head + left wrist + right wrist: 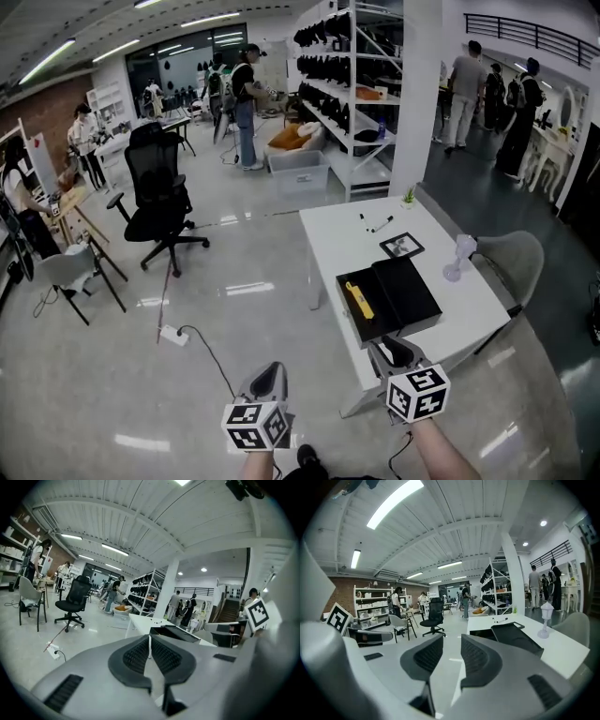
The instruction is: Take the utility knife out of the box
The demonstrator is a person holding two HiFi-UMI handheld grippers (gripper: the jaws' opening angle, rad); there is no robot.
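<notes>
On the white table (342, 239), an open black box (405, 292) holds a yellow utility knife (359, 300) in its left half. My right gripper (396, 352) hovers at the table's near edge, just short of the box. Its jaws are open with nothing between them (451, 644), and the box (513, 637) lies ahead to the right. My left gripper (270, 375) hangs over the floor, left of the table. Its pads meet at the tips (150, 641), shut on nothing. The box (176, 633) shows low ahead in the left gripper view.
Two markers (377, 224), a small framed picture (401, 246), a white lamp-shaped ornament (459, 257) and a little plant (409, 197) share the table. A grey chair (514, 258) stands at its right. A power strip (173, 335) and a black office chair (155, 202) stand on the floor left.
</notes>
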